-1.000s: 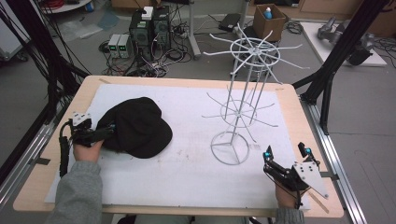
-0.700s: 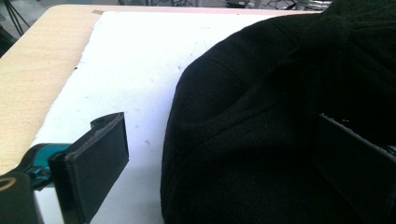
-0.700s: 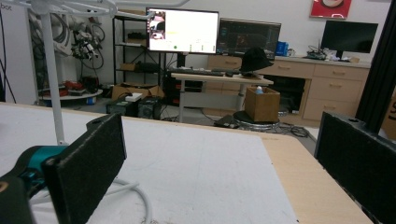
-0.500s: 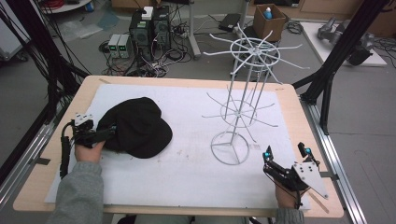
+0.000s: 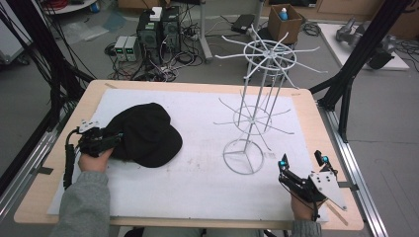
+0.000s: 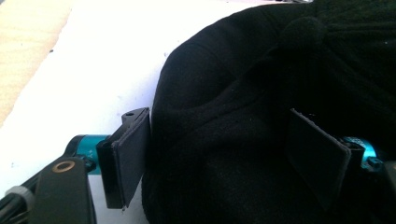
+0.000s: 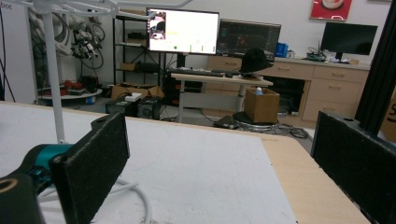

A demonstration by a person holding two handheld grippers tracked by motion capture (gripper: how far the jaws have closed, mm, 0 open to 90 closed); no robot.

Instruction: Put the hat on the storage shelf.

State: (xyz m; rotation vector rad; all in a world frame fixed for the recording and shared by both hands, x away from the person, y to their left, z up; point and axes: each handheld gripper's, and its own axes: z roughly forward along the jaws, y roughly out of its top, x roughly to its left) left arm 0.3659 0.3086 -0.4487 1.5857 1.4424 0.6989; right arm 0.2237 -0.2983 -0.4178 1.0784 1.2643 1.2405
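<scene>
- No text I can actually read in any view.
- Right gripper view, far left edge: fragment "bot" on a white panel (image 7: 5, 5), cut off by the frame; can't make out the rest.
- Same view: lit monitor (image 7: 183, 31) has content on screen, too small for me to read.
- Red poster (image 7: 330, 9) on the back wall: lettering not legible.
- Right edge: a partial "S" on a brown box (image 7: 391, 116), rest out of frame.
</scene>
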